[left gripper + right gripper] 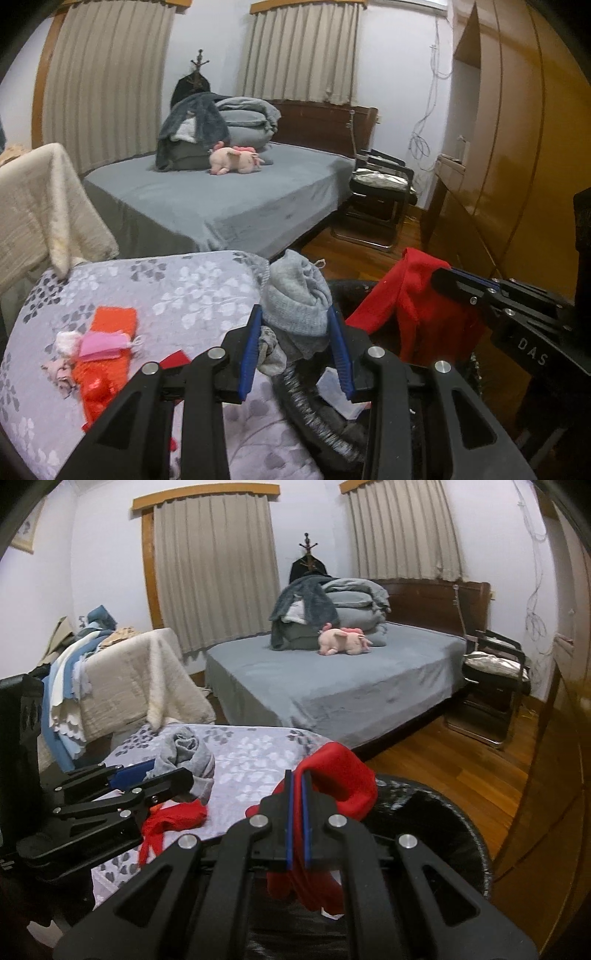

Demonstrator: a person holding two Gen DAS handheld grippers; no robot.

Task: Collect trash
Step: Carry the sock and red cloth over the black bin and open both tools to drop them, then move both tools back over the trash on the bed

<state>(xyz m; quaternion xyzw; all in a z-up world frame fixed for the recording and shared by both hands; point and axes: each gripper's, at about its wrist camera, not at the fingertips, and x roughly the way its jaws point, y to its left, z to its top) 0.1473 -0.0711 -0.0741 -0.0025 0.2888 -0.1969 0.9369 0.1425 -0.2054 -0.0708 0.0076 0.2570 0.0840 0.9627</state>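
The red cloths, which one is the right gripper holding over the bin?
The big red cloth pinched in the right gripper, hanging at the black bin; the other red cloth lies on the floral cover.

A pink plush pig [341, 641] is lying on the grey-sheeted bed [332, 690], just in front of a pile of folded grey bedding [328, 603]. Beige curtains [214, 572] are hanging closed behind, and a black-framed chair [493, 675] is standing beside the bed on the wooden floor [443, 753].

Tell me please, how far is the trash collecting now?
Done: white paper already lies in the black bin. In hand: left tool grips a grey cloth, right tool a red cloth, both near the bin. Left: orange and pink pieces on the flowered cover.
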